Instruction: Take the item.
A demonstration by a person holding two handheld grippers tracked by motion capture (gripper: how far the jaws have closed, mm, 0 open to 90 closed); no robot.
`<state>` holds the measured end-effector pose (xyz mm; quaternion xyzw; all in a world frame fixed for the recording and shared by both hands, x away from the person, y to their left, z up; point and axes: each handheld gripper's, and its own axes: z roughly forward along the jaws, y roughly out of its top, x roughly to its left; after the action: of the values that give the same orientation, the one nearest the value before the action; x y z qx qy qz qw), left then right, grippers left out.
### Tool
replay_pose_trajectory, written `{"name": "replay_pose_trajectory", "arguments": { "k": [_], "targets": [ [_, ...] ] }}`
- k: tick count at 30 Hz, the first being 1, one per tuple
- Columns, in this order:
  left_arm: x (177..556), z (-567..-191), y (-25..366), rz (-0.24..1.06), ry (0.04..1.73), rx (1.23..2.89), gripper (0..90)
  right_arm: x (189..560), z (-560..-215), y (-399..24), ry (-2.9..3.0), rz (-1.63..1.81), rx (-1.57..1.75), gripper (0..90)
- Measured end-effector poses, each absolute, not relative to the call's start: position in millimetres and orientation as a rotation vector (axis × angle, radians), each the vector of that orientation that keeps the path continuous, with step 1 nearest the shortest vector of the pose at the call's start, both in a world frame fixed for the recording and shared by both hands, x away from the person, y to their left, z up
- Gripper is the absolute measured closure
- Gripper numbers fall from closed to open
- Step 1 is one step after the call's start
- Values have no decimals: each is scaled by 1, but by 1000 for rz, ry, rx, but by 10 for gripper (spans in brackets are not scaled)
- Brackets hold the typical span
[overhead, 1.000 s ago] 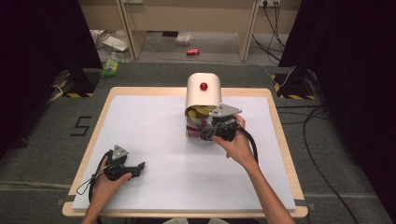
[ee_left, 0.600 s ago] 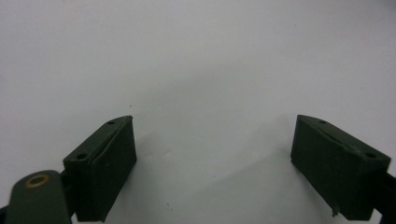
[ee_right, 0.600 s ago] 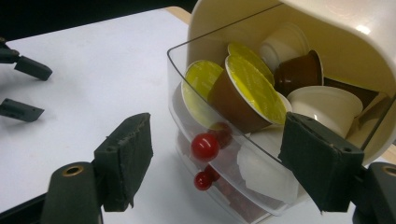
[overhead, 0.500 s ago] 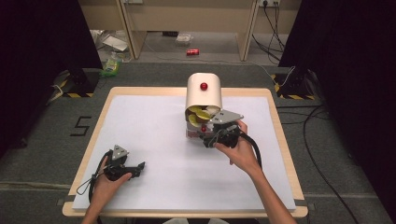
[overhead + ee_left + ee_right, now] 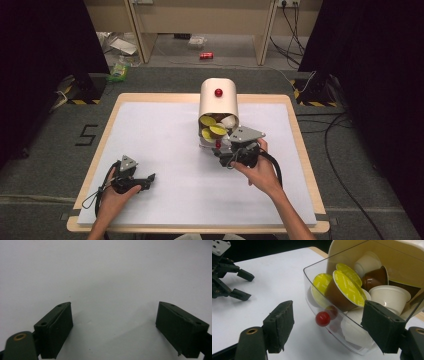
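A cream capsule container [image 5: 218,105] with a red knob [image 5: 218,92] lies at the table's far middle. Its clear drawer [image 5: 310,288] stands pulled out, holding several coffee capsules, among them a brown one with a yellow lid [image 5: 344,290] and a white one [image 5: 388,296]. A small red knob [image 5: 323,318] sits on the drawer front. My right gripper [image 5: 223,156] is open just in front of the drawer, the knob between its jaws and untouched. My left gripper [image 5: 149,179] rests open on the white sheet at the near left, with nothing between its jaws [image 5: 113,305].
A white sheet [image 5: 165,135] covers the wooden table [image 5: 300,145]. Beyond the far edge, the floor holds a red can [image 5: 206,55] and litter, with cables [image 5: 340,130] at the right. From the right gripper view, the left gripper [image 5: 229,277] shows at top left.
My right gripper has drawn back a little from the container toward the near edge. The left gripper has stayed where it was.
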<state>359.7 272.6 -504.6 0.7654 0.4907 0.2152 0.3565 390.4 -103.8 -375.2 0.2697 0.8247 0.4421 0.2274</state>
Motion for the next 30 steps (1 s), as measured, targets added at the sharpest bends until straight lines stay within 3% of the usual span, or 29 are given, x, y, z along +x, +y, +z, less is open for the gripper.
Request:
{"name": "replay_pose_trajectory", "arguments": {
  "k": [30],
  "targets": [
    [360, -505, 273, 556, 1267, 1976, 134, 367, -381, -108, 2295, 1200, 715, 264]
  ]
}}
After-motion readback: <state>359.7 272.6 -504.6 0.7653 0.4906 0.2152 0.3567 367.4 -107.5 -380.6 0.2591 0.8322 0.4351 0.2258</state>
